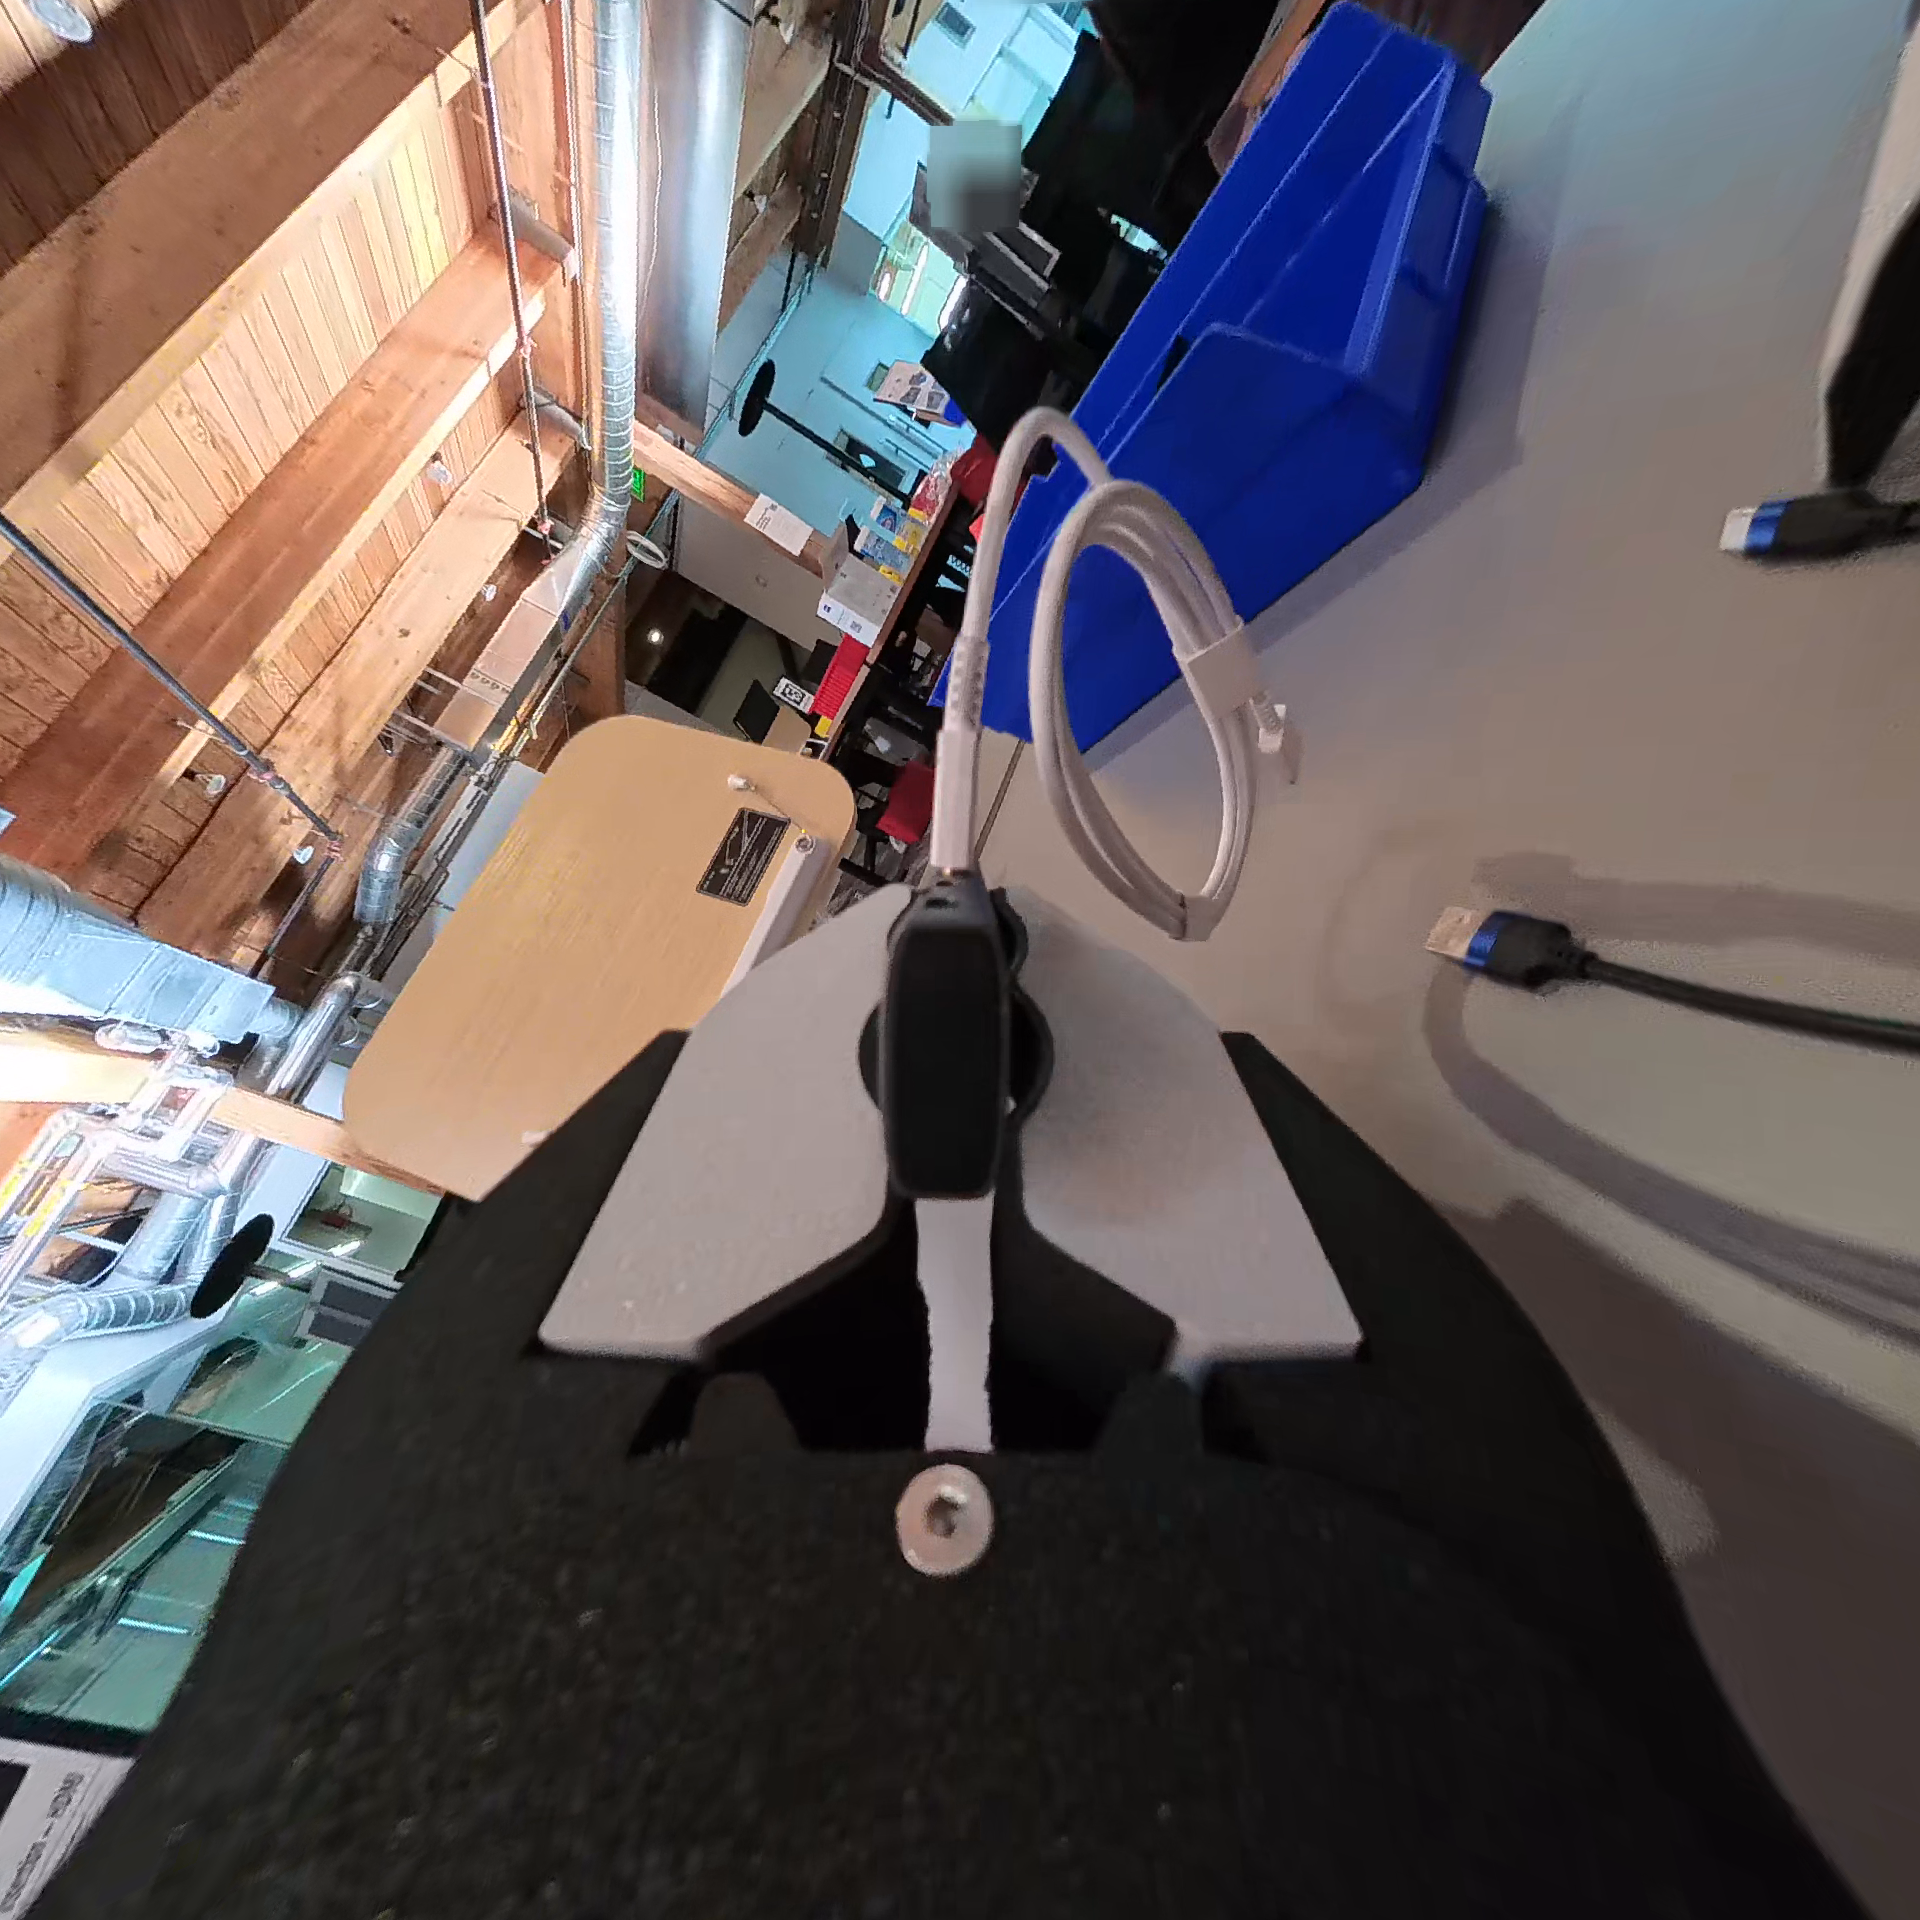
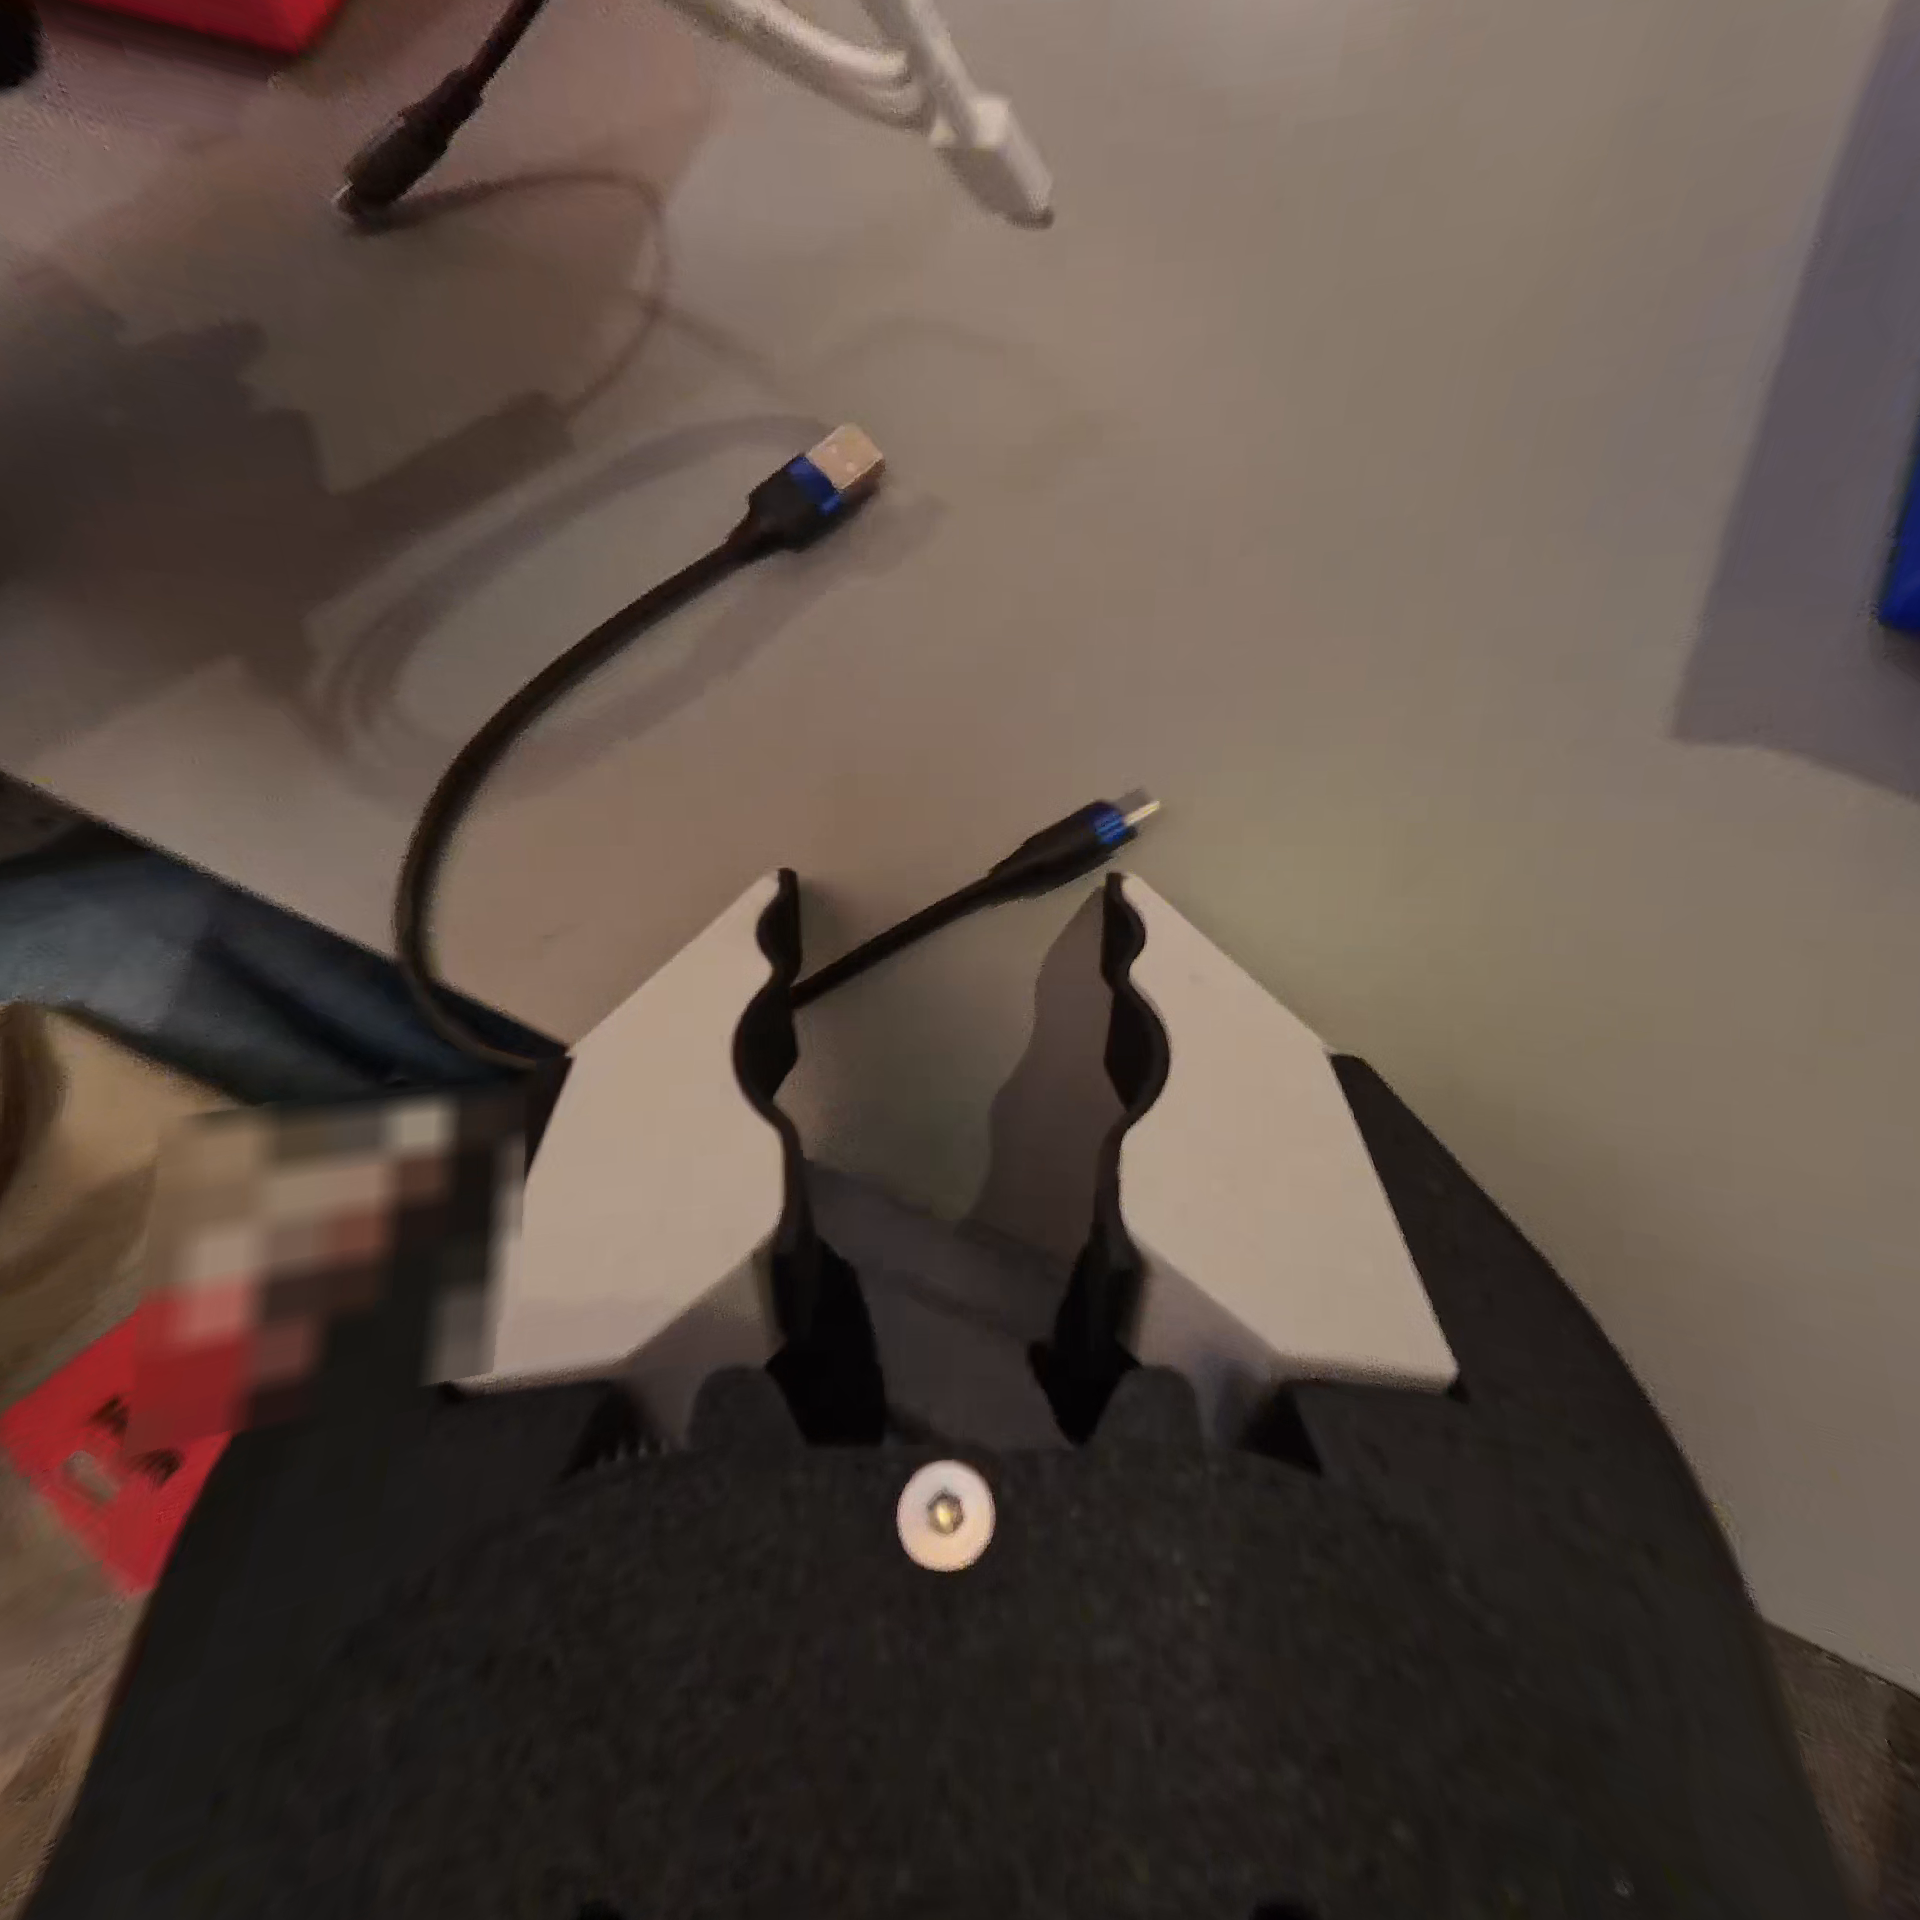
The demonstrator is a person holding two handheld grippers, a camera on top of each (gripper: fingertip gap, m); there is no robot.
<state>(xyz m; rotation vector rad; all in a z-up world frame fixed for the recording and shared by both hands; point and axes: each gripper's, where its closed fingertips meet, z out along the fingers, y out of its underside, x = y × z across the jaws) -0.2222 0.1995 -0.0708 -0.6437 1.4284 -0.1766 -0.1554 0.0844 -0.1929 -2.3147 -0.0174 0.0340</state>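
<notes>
My left gripper (image 1: 948, 914) is shut on a small black device (image 1: 940, 1049), held off the grey table (image 1: 1662, 748). A white cable (image 1: 1143, 707) is plugged into the device's far end and hangs in a tied coil. My right gripper (image 2: 951, 894) is open and empty, low over the table (image 2: 1351, 520). A short black cable (image 2: 488, 748) lies under it, running between its fingers. The cable's small blue-collared plug (image 2: 1112, 821) lies just beyond the right fingertip. Its larger flat plug (image 2: 831, 478) lies farther ahead and also shows in the left wrist view (image 1: 1496, 945).
A blue plastic bin (image 1: 1278, 343) stands on the table beyond the coil. A second blue-collared plug (image 1: 1766, 525) lies near a dark object at the edge. In the right wrist view a white cable (image 2: 966, 125), another black plug (image 2: 416, 145) and a red item (image 2: 94, 1455) show. My right fingertips sit around 20 cm from my left ones.
</notes>
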